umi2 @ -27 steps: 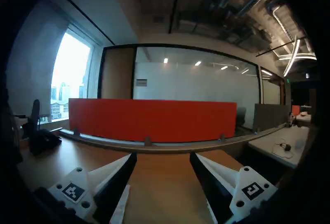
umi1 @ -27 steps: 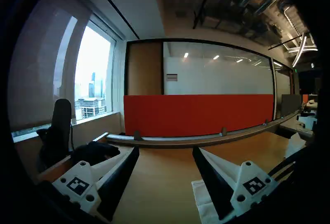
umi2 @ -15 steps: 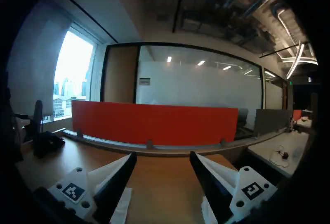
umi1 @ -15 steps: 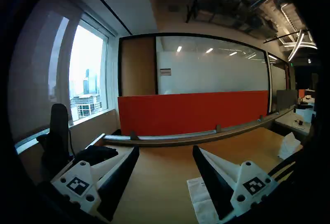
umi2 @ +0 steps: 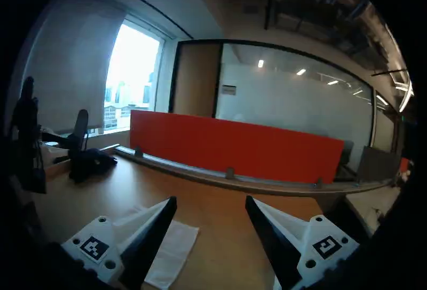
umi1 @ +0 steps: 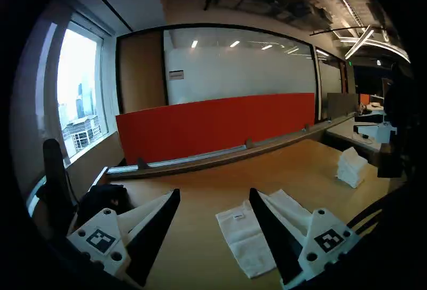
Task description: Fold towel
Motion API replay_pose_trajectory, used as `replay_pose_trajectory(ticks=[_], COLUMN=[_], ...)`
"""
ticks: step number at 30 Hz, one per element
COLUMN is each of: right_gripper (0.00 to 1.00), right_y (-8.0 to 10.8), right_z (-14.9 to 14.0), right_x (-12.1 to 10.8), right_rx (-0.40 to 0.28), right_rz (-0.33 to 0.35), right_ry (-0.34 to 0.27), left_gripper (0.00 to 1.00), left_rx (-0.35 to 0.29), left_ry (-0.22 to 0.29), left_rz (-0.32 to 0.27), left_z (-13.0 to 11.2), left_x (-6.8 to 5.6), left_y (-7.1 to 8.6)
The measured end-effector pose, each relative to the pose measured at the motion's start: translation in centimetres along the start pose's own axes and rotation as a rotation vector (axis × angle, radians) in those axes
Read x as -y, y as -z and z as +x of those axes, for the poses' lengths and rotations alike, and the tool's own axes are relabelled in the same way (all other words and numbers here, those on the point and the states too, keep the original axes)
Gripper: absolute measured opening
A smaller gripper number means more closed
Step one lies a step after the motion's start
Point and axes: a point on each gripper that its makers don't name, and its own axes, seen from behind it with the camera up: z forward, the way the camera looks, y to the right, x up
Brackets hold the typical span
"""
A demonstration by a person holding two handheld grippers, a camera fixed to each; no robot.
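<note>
Lying flat, the towel (umi1: 243, 234) extends beneath the left tool (umi1: 213, 190)

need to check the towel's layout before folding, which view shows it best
The left gripper view: the towel lies spread flat on the table, mostly visible. The right gripper view catches a corner, the rest hidden.
</note>
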Motion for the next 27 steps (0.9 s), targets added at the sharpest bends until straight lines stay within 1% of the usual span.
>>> replay_pose_trajectory(ticks=[3, 6, 13, 22, 27], right_gripper=[1.0, 1.0, 1.0, 1.0, 1.0], right_y=[-0.1, -0.1, -0.5, -1.0, -1.3], right_z=[-0.4, -1.0, -4.1, -9.9, -13.7], right_x=[0.8, 1.7, 3.5, 5.6, 6.6], right_rx=[0.015, 0.036, 0.105, 0.206, 0.267], right_rz=[0.03, 0.063, 0.126, 0.191, 0.22], right_ry=[0.012, 0.024, 0.05, 0.064, 0.064], left_gripper=[0.96, 0.96, 0.96, 0.96, 0.96], left_rx=[0.025, 0.05, 0.104, 0.205, 0.266], left_ry=[-0.012, -0.02, -0.033, -0.065, -0.076], left_rz=[-0.016, -0.042, -0.084, -0.138, -0.17], left_z=[-0.9, -1.8, -4.7, -10.8, -14.4], left_x=[-0.3, -0.8, -2.0, -4.3, -5.5], left_y=[-0.2, -0.4, -1.1, -2.1, -2.6])
